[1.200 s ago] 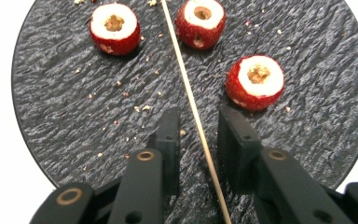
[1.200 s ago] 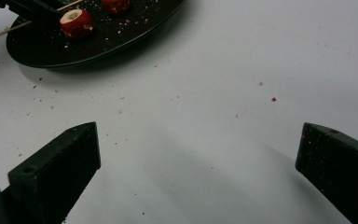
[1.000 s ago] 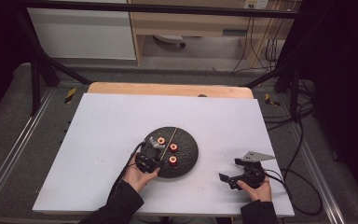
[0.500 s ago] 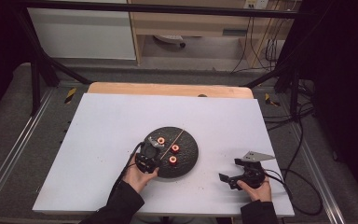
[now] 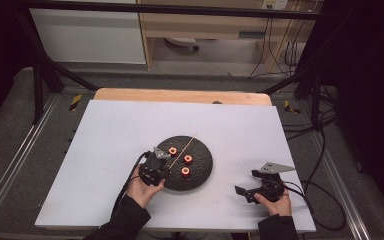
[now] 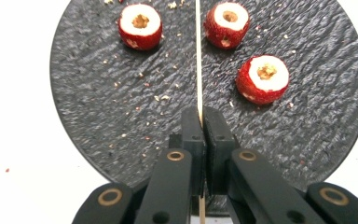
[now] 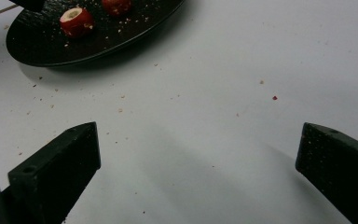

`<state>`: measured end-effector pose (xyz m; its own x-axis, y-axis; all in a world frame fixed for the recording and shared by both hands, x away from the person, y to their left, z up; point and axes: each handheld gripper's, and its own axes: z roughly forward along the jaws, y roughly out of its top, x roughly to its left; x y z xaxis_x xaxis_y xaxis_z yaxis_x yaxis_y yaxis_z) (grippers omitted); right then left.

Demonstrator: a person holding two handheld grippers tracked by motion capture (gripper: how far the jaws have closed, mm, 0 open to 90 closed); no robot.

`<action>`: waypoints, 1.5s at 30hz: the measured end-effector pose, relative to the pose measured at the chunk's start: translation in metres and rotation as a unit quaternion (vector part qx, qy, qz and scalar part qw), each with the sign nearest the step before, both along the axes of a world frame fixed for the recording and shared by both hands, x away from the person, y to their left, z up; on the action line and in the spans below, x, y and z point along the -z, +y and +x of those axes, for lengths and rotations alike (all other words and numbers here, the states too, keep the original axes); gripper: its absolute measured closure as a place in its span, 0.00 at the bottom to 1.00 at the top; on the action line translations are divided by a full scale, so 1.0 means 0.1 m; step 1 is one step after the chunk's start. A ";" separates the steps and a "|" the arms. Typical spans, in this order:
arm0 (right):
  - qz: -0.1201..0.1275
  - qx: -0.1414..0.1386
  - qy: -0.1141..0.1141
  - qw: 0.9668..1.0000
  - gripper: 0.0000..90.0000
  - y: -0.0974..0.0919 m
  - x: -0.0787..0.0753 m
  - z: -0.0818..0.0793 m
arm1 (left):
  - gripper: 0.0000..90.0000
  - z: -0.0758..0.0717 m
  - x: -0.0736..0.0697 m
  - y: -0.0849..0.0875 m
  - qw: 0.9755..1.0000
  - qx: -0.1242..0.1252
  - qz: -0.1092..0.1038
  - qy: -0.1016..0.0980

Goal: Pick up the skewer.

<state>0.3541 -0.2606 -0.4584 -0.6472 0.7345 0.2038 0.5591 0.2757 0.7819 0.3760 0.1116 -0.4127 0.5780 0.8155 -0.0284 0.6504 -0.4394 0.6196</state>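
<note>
A black round plate [image 5: 202,172] lies mid-table and holds three red cored fruit pieces [image 5: 173,150] [image 5: 188,159] [image 5: 185,171]. A thin wooden skewer [image 5: 186,148] runs across the plate between them. My left gripper [image 5: 161,156] sits at the plate's near-left rim. In the left gripper view it [image 6: 200,116] is shut on the skewer [image 6: 198,56], which runs straight ahead over the plate [image 6: 98,93]. One fruit [image 6: 140,26] lies left of the stick and two [image 6: 226,25] [image 6: 263,79] lie right. My right gripper [image 5: 245,182] rests open on the table to the plate's right, with nothing between its fingers [image 7: 200,154].
The white tabletop [image 5: 120,130] carries scattered crumbs around the plate [image 7: 98,42]. A wooden strip [image 5: 180,95] runs along its far edge. Black frame bars and cables stand around the table, and each gripper trails its own cable toward the near edge.
The left gripper has shifted slightly back toward the plate's near-left rim. The right hand and its gripper have stayed put.
</note>
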 end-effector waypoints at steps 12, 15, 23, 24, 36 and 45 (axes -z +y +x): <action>-0.004 0.001 0.004 1.000 0.01 0.00 0.00 0.00 | 0.98 -0.10 -0.06 0.38 0.997 0.045 -0.054 -0.042; -0.003 0.000 0.004 1.000 0.01 0.00 0.00 0.00 | 0.98 -0.14 -0.04 0.51 0.995 0.053 -0.068 -0.052; -0.001 0.001 0.010 1.000 0.01 0.01 0.01 0.01 | 0.98 -0.28 0.00 0.82 0.990 0.067 -0.102 -0.076; 0.001 0.003 0.011 1.000 0.01 0.02 0.01 0.01 | 0.98 -0.30 0.01 0.86 0.989 0.070 -0.104 -0.078; -0.001 0.007 0.018 1.000 0.01 0.08 -0.02 0.03 | 0.98 -0.39 0.13 1.09 0.984 0.090 -0.132 -0.082; -0.002 0.008 0.019 1.000 0.00 0.19 -0.09 0.06 | 0.98 -0.46 0.12 1.15 0.980 0.101 -0.141 -0.096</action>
